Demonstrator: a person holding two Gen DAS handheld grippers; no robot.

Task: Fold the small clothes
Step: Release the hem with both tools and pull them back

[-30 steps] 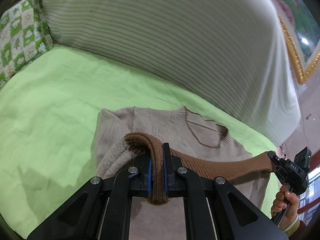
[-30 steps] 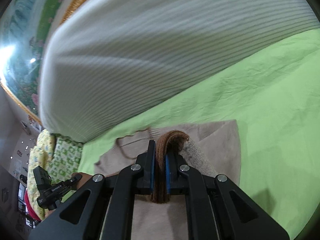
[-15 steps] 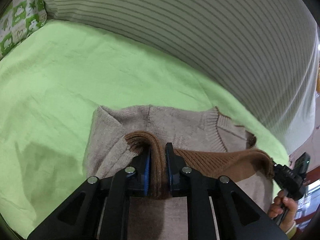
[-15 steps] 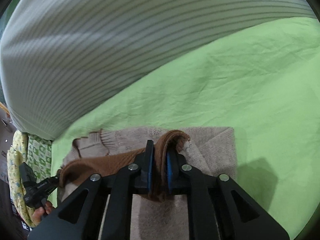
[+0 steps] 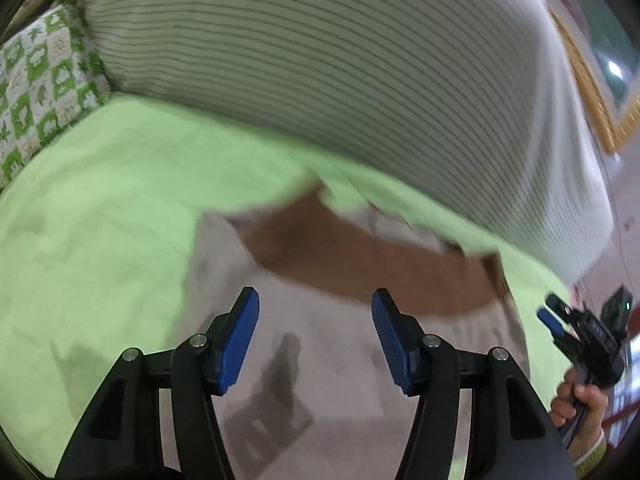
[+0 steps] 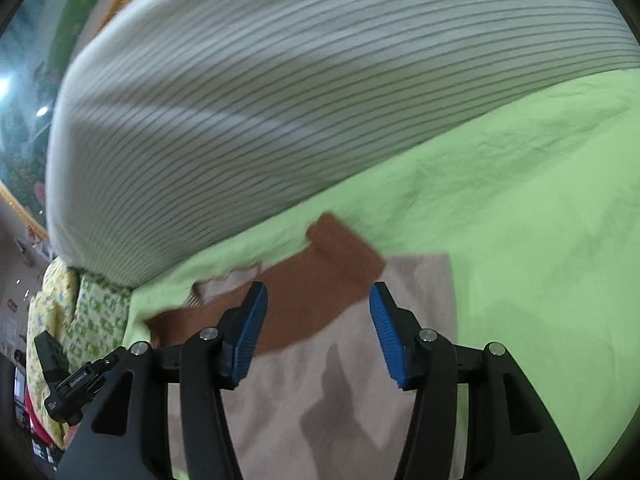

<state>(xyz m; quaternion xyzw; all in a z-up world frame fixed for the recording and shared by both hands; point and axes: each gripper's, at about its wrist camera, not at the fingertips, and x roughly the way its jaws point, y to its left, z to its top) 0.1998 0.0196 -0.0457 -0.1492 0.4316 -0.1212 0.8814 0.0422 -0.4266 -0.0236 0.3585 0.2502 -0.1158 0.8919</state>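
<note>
A beige sweater [image 5: 320, 380] lies flat on the green bed sheet [image 5: 100, 220], near the far edge of the bed where a striped pillow [image 5: 340, 80] rises behind it; its brown hem [image 5: 360, 264] is folded up across the body and lies as a band along the sweater's far side. In the right wrist view the same sweater [image 6: 340, 400] sits under the gripper, the hem [image 6: 320, 288] crossing it at a slant, one brown corner reaching onto the sheet [image 6: 540, 260] toward the pillow [image 6: 280, 100].

The left gripper [image 5: 316, 340] hangs over the sweater with its jaws opening, wide apart; nothing is between the blue pads [image 5: 240, 344], only bare beige knit below them. The right gripper [image 6: 318, 332] likewise has its jaws opening and grips nothing; the hem lies beyond and under its pads [image 6: 250, 332], not pinched.

A patterned green-and-white cushion [image 5: 40, 92] lies at the bed's far left corner; a gilt picture frame [image 5: 592, 92] hangs on the wall beyond the pillow. At the right edge of the left view a hand [image 5: 580, 404] holds the other gripper's handle, cut off by the frame.

Both views are blurred; the sweater's neckline is hard to make out, and its near part is hidden behind the grippers' black arms.
</note>
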